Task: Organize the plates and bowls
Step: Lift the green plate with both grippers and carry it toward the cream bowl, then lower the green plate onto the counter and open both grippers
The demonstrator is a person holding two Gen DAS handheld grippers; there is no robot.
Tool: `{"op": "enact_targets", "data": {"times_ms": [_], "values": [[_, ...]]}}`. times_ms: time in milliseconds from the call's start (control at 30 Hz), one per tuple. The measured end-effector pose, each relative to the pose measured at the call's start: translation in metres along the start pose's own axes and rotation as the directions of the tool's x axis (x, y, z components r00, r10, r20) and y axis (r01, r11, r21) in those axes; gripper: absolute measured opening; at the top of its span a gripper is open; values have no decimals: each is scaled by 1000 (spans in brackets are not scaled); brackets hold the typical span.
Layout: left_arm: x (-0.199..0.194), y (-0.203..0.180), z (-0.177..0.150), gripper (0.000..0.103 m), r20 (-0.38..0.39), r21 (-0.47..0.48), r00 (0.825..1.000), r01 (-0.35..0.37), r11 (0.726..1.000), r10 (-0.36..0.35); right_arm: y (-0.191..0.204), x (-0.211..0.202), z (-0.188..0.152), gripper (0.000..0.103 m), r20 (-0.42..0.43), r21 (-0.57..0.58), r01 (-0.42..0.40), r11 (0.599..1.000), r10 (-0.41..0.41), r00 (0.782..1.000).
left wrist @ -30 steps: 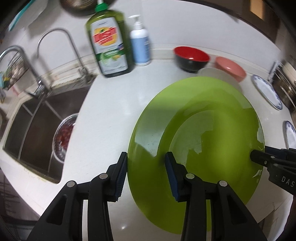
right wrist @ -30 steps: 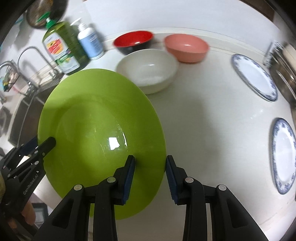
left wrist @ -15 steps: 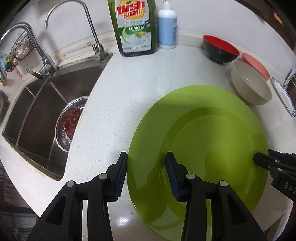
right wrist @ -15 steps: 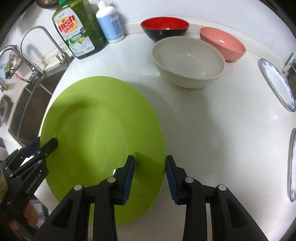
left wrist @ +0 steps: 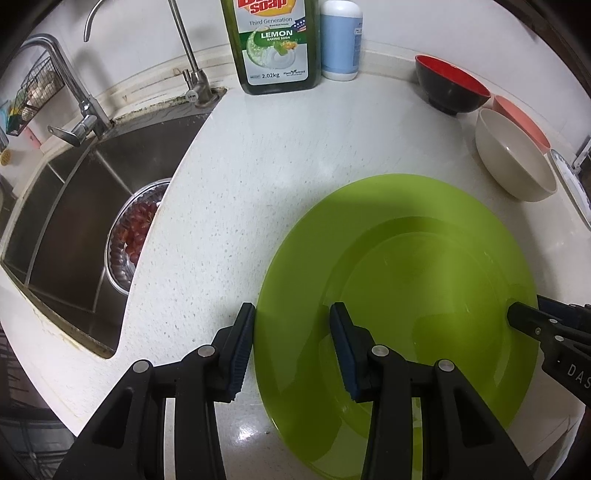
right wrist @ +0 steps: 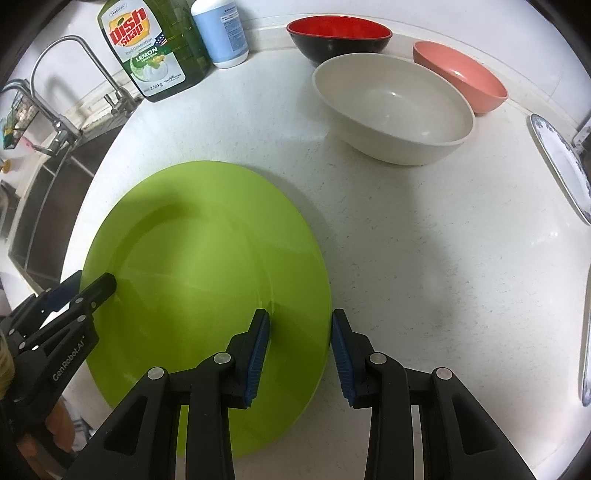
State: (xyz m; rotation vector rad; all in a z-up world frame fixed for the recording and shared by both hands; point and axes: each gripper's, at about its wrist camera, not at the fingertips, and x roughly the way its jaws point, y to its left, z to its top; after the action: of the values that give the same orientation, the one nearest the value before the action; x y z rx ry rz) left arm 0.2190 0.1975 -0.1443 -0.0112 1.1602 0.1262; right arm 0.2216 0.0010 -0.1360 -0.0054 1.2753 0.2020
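Note:
A large green plate (left wrist: 417,295) (right wrist: 207,280) lies flat on the white counter. My left gripper (left wrist: 291,343) is open, its jaws straddling the plate's left rim. My right gripper (right wrist: 299,350) is open, its jaws straddling the plate's right rim. Each gripper shows at the edge of the other's view. A cream bowl (right wrist: 391,107) (left wrist: 513,155), a red-and-black bowl (right wrist: 338,37) (left wrist: 450,85) and a pink bowl (right wrist: 461,74) (left wrist: 521,118) stand behind the plate. Blue-patterned white plates (right wrist: 561,162) lie at the right.
A green dish soap bottle (left wrist: 275,44) (right wrist: 155,48) and a white-and-blue bottle (left wrist: 340,40) (right wrist: 219,31) stand at the back wall. A steel sink (left wrist: 74,206) with taps and a strainer of red fruit (left wrist: 135,236) is on the left. The counter's front edge is close.
The green plate has come down from a tilted, raised pose to lie flat on the counter. Both grippers moved down and forward with it; the bowls now appear closer.

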Motion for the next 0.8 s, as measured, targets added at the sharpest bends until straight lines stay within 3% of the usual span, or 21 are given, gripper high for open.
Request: {"op": "enact_targets", "data": {"times_ms": [267,400,467,567,667,800], "values": [[2,2,-1,44,-12,-2,1000,27,1000,-27,3,2,1,37,12,-2,5,1000,-5,1000],[-5,3,-1,60,8,5,999,45,999,-45,1,2,-1,37,26,12,-1,1000,1,1000],[-13,3,1,63,43,21,998,36,999,-37,0,1,-2,41,24,31,1,1000,-2,1000],[-27,3,5,78,105,29,994,40,999,-43,-1,-7,-6,50,53,41,0,999,-2,999],[-44,-1,9,81,157,58,985,69,996,-77,-4,-20,-10,61,103,58,14,998,-20,995],[-65,-18,14,85,225,116,969,81,990,-106,-12,-41,-17,64,170,94,30,995,-46,984]]}}
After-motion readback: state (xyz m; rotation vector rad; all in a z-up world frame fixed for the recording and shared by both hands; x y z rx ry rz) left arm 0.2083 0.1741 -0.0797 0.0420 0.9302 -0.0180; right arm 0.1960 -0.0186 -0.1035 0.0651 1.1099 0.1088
